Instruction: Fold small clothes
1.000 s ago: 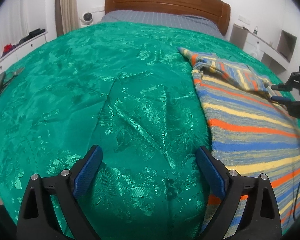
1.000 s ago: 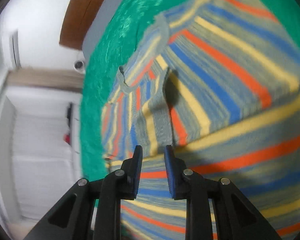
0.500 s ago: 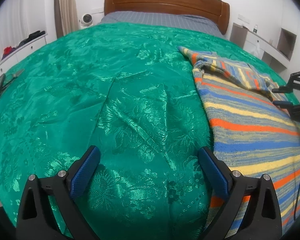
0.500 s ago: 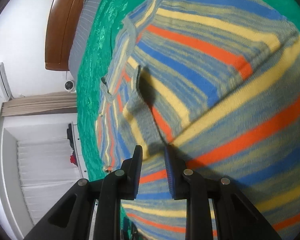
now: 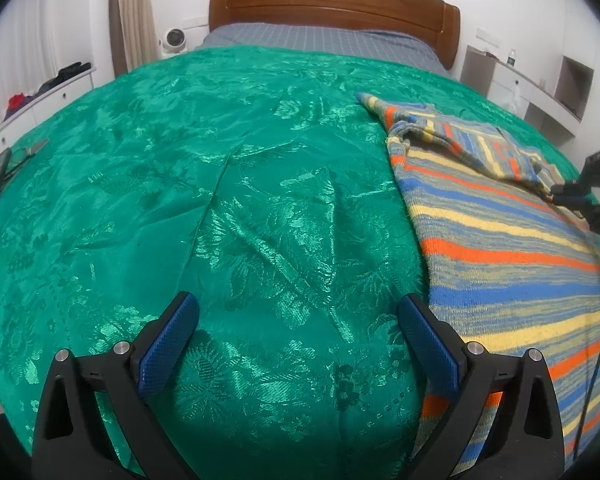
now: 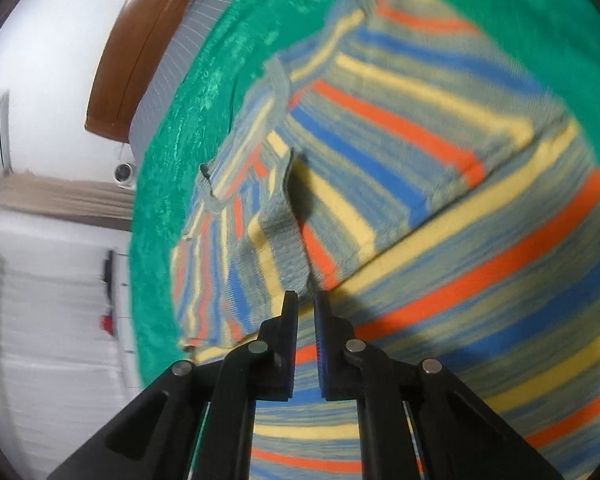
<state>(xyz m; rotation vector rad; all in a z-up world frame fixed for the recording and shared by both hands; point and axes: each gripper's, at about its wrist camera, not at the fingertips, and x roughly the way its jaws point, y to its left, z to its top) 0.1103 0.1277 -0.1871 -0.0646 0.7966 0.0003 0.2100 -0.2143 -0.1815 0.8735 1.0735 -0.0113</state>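
Green brocade bedspread (image 5: 228, 208) covers our bed below a wooden headboard (image 5: 332, 8). At 3 o'clock lies the knitted striped sweater (image 5: 500, 264), long axis toward the headboard. Our left hand-held gripper (image 5: 298, 322) hovers spread wide, holding nothing; the right hand-held gripper (image 6: 306, 300) is clenched on a folded-over sleeve (image 6: 284, 236).
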